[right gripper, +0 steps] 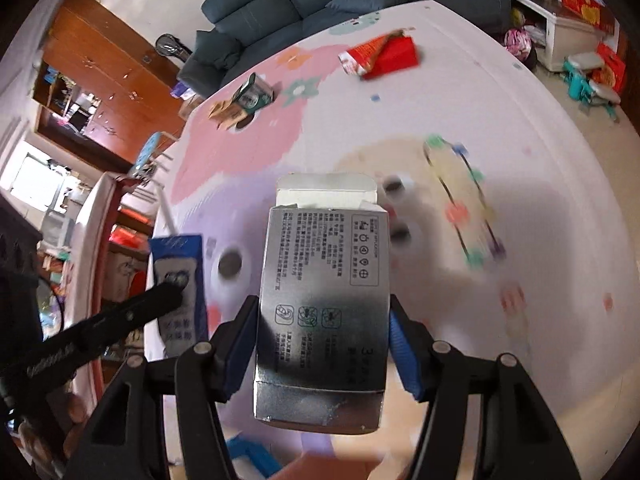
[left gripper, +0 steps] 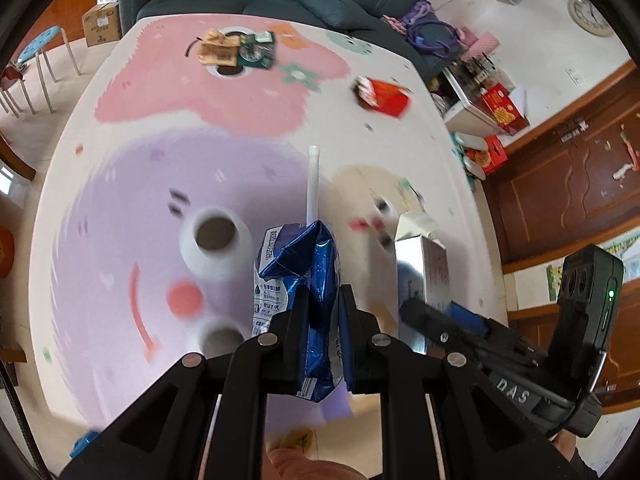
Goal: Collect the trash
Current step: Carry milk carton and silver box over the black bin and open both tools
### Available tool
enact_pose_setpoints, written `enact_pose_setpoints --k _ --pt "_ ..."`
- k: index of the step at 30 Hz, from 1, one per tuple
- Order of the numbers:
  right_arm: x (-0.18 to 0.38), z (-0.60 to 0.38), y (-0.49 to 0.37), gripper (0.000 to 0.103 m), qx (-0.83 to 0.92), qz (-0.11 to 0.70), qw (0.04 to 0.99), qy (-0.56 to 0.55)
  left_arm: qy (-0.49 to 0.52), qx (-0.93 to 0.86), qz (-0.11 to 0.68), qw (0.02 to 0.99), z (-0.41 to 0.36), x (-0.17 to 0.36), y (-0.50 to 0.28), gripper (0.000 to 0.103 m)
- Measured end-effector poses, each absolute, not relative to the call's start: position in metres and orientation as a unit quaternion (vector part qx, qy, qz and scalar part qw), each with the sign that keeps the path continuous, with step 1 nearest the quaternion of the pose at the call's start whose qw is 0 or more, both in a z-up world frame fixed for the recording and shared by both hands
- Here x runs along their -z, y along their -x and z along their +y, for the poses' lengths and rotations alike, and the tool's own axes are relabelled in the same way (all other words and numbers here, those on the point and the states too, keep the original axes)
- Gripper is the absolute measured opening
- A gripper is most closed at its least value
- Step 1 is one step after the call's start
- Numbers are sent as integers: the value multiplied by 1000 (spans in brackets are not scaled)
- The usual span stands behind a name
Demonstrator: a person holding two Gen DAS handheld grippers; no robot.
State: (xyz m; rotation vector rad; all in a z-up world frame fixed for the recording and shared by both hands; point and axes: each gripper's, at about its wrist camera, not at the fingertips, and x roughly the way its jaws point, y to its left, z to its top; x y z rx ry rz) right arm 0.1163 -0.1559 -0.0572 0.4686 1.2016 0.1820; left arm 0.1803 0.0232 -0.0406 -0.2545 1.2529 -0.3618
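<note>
Gripping a crushed blue milk carton point(left gripper: 298, 304) with straw, the left gripper point(left gripper: 324, 312) hangs above the table point(left gripper: 120, 208). The right gripper point(right gripper: 324, 344) clamps a silver box point(right gripper: 324, 304) covered in small Chinese print; its body reads "DAS".

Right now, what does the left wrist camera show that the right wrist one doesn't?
Only the left wrist view shows the white straw in the crushed blue carton held by the left gripper. Only the right wrist view shows the printed face of the silver box clamped in the right gripper. Both show the red packet and brown and green trash.
</note>
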Motion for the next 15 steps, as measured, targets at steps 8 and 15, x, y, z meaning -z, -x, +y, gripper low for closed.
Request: enact_pose_setpoints --k 8,15 --pt "43 -194 -6 61 -101 559 794 -214 106 185 586 782 -22 34 -66 12" --pt "45 -214 61 61 -112 572 783 -216 82 196 595 776 -53 37 6 12"
